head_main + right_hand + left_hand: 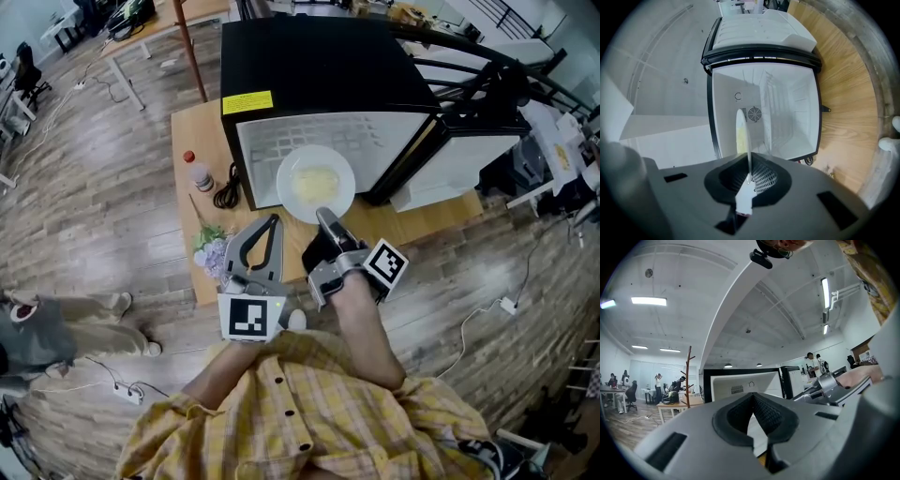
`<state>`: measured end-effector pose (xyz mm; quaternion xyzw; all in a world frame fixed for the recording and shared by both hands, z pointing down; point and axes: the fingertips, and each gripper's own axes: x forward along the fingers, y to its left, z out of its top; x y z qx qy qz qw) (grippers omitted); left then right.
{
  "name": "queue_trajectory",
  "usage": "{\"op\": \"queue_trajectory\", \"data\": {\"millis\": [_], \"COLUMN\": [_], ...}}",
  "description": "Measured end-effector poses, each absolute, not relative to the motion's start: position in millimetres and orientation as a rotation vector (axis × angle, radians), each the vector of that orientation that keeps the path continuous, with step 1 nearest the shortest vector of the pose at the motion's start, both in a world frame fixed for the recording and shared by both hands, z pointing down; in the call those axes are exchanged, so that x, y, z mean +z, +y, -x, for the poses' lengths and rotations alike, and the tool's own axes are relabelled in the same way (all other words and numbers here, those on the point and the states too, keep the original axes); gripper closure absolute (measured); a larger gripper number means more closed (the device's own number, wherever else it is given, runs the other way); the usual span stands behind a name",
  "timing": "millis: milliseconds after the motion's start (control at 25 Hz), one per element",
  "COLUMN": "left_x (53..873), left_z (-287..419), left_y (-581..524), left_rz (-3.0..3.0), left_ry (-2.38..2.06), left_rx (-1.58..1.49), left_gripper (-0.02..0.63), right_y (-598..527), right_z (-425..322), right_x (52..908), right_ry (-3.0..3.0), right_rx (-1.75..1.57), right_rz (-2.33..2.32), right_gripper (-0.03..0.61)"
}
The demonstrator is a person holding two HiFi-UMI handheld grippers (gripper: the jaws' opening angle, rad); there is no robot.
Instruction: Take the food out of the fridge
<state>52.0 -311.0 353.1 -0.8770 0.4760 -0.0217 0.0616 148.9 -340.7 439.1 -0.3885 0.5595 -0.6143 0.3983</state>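
Over table: pale-yellow food, white plate

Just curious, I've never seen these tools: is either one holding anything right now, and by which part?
The right gripper pinches a white plate of yellow food by its near rim. The left gripper holds nothing.

Grey-brown wood-plank floor, light wooden table, white ceiling with long strip lights, brown wooden coat stand, distant office desks

Two hand-held grippers, one fridge, one plate, one bottle, one table
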Motion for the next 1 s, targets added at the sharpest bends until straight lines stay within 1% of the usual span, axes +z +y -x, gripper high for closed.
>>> {"op": "queue_trajectory", "data": {"millis": [360, 1000], "left_x": [355, 356], "left_z": [-51, -59], "left_y": [-310, -314], "left_rz": [2.668, 2.690], "left_ry": [1.452, 1.418], "left_rx": [-0.040, -0.031], "left_gripper": [0.606, 0.606], "right_y": [-310, -299], "right_z": [-139, -140], "right_x": [442, 440], "right_ry": [1.395, 1.416], "right_rx": [-1.594, -1.595], "right_rz": [0.974, 0.985], "right_gripper": [0.561, 0.561]}}
